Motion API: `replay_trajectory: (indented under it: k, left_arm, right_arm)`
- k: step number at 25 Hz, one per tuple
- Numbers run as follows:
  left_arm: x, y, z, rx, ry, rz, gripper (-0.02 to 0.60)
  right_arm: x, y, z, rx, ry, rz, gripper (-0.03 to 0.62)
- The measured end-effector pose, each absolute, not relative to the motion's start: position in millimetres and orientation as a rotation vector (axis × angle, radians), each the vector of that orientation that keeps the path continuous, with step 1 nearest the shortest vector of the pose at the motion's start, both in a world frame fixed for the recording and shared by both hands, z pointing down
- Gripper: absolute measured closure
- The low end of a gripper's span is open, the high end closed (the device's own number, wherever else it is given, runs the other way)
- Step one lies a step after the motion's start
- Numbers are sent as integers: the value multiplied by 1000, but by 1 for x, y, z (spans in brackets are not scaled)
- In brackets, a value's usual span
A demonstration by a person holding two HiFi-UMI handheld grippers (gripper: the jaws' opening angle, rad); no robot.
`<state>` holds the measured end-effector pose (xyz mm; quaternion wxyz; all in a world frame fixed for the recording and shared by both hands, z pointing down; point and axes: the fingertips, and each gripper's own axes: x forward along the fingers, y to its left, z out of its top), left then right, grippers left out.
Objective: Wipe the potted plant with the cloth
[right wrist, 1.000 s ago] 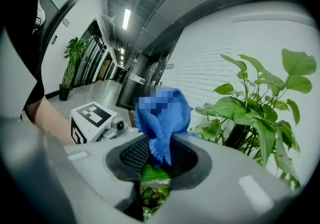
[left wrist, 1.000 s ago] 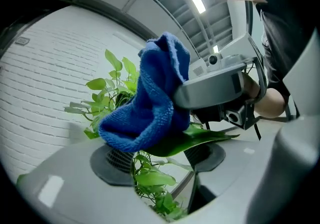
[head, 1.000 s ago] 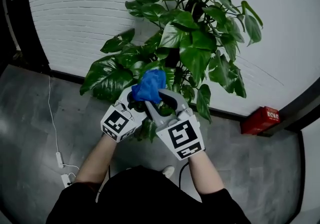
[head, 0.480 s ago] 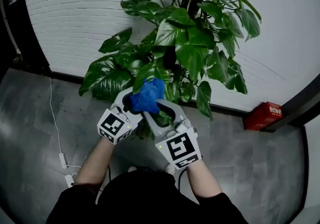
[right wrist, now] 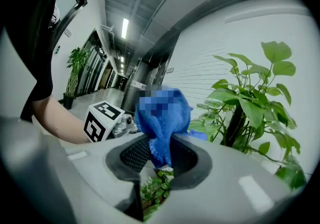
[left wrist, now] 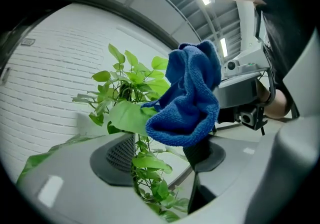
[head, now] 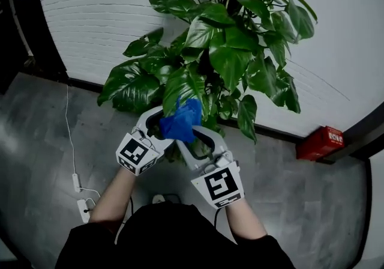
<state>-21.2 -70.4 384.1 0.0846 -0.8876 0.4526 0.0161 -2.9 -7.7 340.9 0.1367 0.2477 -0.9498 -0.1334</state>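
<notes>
The potted plant (head: 231, 39) stands against the white brick wall, and its pot is hidden behind the leaves and my grippers. A blue cloth (head: 182, 120) is bunched at the lower end of one big leaf (head: 183, 86). My right gripper (head: 187, 132) is shut on the cloth (right wrist: 161, 118), pinching its lower fold between the pads. My left gripper (head: 159, 122) is open beside it. In the left gripper view a leaf (left wrist: 127, 116) lies between the wide jaws with no pad pressing it, and the cloth (left wrist: 190, 100) rests against the leaf near the right pad.
A red box (head: 318, 143) sits on the grey floor by the dark baseboard at the right. A white cable with a power strip (head: 80, 193) lies on the floor at the left. The white brick wall (head: 102, 15) is close behind the plant.
Both grippers and the cloth have slid down the leaf toward me. The right gripper's hold on the cloth is unchanged and the left jaws stay wide.
</notes>
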Motion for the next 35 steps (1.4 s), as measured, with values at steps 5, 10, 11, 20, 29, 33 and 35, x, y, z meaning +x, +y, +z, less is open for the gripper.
replay_trajectory:
  k: [5, 10, 11, 20, 29, 33, 35]
  left_arm:
    - [-22, -57, 392, -2595, 1496, 23, 289]
    - [-27, -33, 397, -2512, 1704, 15, 288]
    - [-31, -26, 397, -2485, 1754, 11, 289]
    - [-97, 68, 411, -2172, 2218, -32, 298]
    - [-200, 124, 402, -1918, 2389, -40, 578]
    - [-273, 134, 408, -1894, 2396, 11, 578]
    - [-314, 137, 411, -1883, 2390, 17, 578]
  right_arm:
    - [12, 6, 345, 600, -2787, -395, 491]
    - [28, 19, 340, 470, -2862, -371, 491]
    - [28, 23, 339, 434, -2887, -354, 491]
    - [-7, 86, 340, 21, -3061, -263, 491]
    - [-104, 91, 367, -17, -3072, -171, 491]
    - [-172, 82, 383, 113, -3077, -175, 491]
    - [-213, 79, 392, 166, -3079, -113, 491]
